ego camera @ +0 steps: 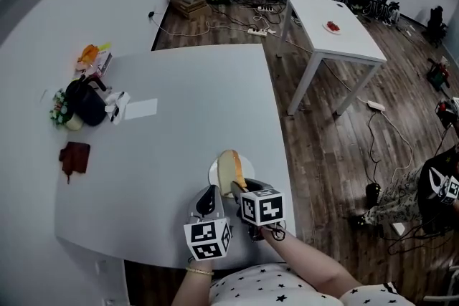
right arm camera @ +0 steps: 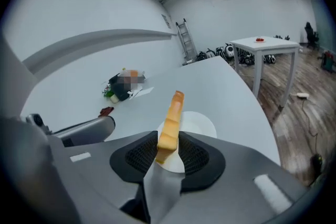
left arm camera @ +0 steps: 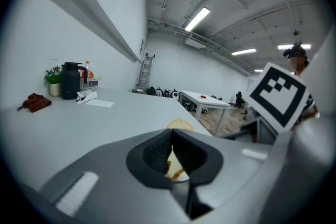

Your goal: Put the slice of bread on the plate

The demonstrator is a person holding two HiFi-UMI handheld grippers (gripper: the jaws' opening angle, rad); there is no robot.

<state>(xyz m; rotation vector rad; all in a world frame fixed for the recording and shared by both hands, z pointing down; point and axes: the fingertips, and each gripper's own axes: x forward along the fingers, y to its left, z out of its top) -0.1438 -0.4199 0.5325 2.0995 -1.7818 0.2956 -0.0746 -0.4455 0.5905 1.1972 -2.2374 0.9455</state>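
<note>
1. Right gripper view is showing the right gripper (right arm camera: 169, 139) pinching the slice of bread (right arm camera: 172, 113) upright on its edge.
2. That slice is hanging just over the white plate (right arm camera: 202, 123), which is sitting on the grey table (right arm camera: 220, 81).
3. Left gripper (left arm camera: 170, 132) is hovering beside it, jaws pressed together on nothing.

The slice of bread (right arm camera: 171, 120) is pale with a golden-brown crust. It stands upright on edge, its thin side facing back along the right tool (right arm camera: 169, 152), whose pads pinch its lower end. It is over the plate (right arm camera: 203, 124); whether it touches the plate cannot be told. The plate is small, round and white, and lies flat on the grey worktop (ego camera: 179, 118), close to the near right edge.
</note>
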